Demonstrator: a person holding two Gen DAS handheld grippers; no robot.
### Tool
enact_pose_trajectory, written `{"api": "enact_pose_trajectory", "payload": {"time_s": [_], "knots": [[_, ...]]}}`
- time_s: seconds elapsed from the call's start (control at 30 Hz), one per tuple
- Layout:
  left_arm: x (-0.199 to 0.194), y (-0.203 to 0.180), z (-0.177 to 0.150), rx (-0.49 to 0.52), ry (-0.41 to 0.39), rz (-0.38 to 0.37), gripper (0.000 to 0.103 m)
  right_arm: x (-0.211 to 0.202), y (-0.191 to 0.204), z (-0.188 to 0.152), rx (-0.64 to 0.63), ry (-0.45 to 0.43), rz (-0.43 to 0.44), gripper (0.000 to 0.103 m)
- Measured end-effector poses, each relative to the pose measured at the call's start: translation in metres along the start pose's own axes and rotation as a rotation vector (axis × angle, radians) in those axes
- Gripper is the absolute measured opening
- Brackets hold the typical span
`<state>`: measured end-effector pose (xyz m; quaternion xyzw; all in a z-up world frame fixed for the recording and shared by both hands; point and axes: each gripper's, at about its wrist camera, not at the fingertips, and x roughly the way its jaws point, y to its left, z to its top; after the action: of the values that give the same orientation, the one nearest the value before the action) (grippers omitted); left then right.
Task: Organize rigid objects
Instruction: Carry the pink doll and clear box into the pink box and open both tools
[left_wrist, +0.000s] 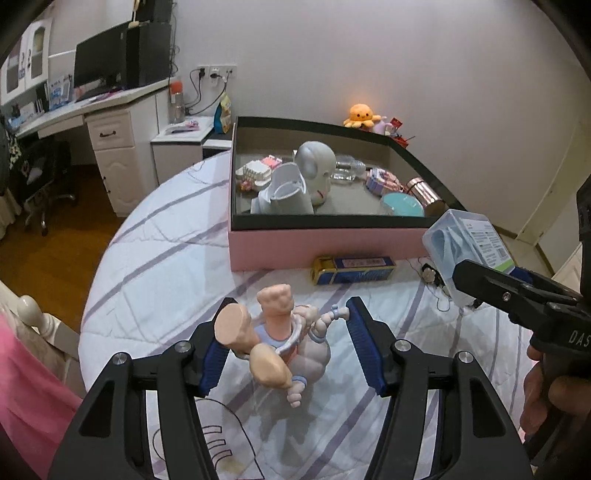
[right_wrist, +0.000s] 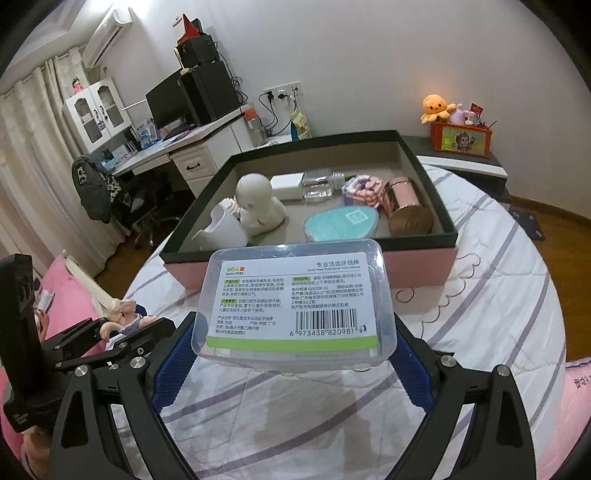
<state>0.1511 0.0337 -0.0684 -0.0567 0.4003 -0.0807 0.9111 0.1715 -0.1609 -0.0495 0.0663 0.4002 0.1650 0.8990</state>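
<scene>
Left tool (left_wrist: 286, 345): jaws wide apart around a muscle figurine (left_wrist: 284, 339); the blue pad (left_wrist: 214, 360) on one side touches its limb, the other pad stands clear.
Figurine: lies on the striped bedspread (left_wrist: 155, 258), just short of the pink box (left_wrist: 325, 251).
Right tool (right_wrist: 291, 363): closed on a clear floss-pick case (right_wrist: 295, 306), label side up, held above the bedspread in front of the box.
Box: holds a white bust (right_wrist: 258, 206), white cup (right_wrist: 225, 230), clear bottle (right_wrist: 321, 182), teal case (right_wrist: 341, 223), and copper tin (right_wrist: 406, 206).
Blue-and-gold pack (left_wrist: 352, 269): lies on the bedspread, touching the box's front wall.
</scene>
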Motion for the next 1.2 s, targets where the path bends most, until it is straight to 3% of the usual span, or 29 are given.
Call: {"api": "enact_pose_trajectory", "payload": {"time_s": [0.27, 0.63, 0.87, 1.0, 1.2], "knots": [[-0.013, -0.002, 0.014, 0.013, -0.039, -0.005, 0.061, -0.008, -0.003, 0.011, -0.004, -0.025, -0.002, 0.095], [-0.027, -0.012, 0.082, 0.056, -0.171, -0.013, 0.061, -0.017, -0.015, 0.066, -0.031, -0.115, -0.036, 0.095], [0.008, -0.007, 0.135, 0.045, -0.185, -0.012, 0.061, 0.014, -0.027, 0.101, -0.033, -0.093, -0.048, 0.095], [0.048, -0.003, 0.164, 0.034, -0.150, -0.006, 0.061, 0.043, -0.034, 0.117, -0.036, -0.050, -0.063, 0.095], [0.107, -0.002, 0.183, 0.011, -0.066, -0.014, 0.061, 0.087, -0.041, 0.125, -0.035, 0.027, -0.080, 0.095]]}}
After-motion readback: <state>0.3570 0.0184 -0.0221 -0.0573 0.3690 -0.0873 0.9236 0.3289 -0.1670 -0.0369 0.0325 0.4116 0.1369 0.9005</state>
